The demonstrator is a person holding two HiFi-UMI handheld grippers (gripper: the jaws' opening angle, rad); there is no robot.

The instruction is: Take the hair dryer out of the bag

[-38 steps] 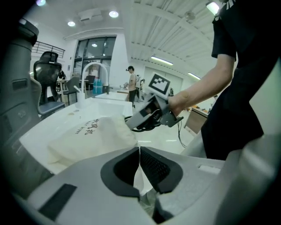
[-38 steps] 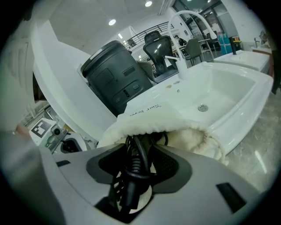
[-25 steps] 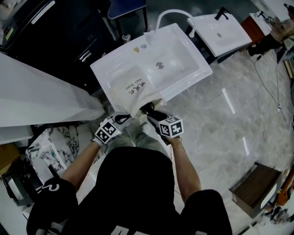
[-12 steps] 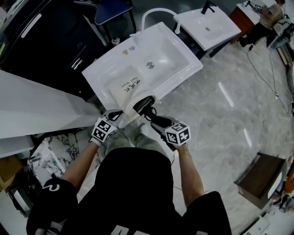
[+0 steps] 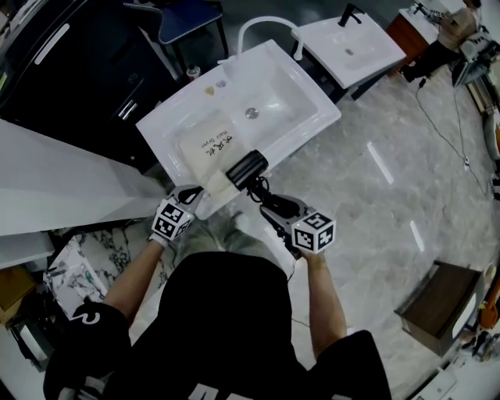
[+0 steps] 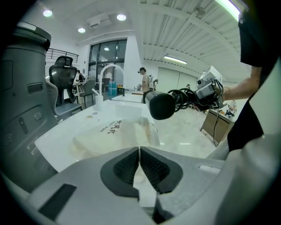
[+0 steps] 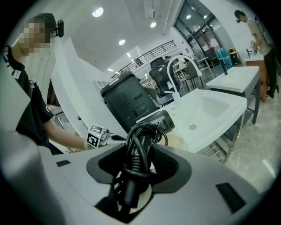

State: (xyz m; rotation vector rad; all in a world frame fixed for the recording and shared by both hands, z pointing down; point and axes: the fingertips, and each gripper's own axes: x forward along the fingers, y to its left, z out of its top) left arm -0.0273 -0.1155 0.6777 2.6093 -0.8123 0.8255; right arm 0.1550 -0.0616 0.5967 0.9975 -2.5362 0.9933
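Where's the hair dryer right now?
Head view, centre: the hair dryer is clear of the bag, held by its cord-wrapped handle in the right tongs, over the front edge of the sink, right of the bag.

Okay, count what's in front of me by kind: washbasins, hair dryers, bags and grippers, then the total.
washbasins: 2
hair dryer: 1
cloth bag: 1
grippers: 2, left gripper and right gripper
total: 6

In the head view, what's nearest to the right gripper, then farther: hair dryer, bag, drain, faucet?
1. hair dryer, held in the right gripper
2. bag, lying to the left
3. drain, farther back, middle
4. faucet, at the very back
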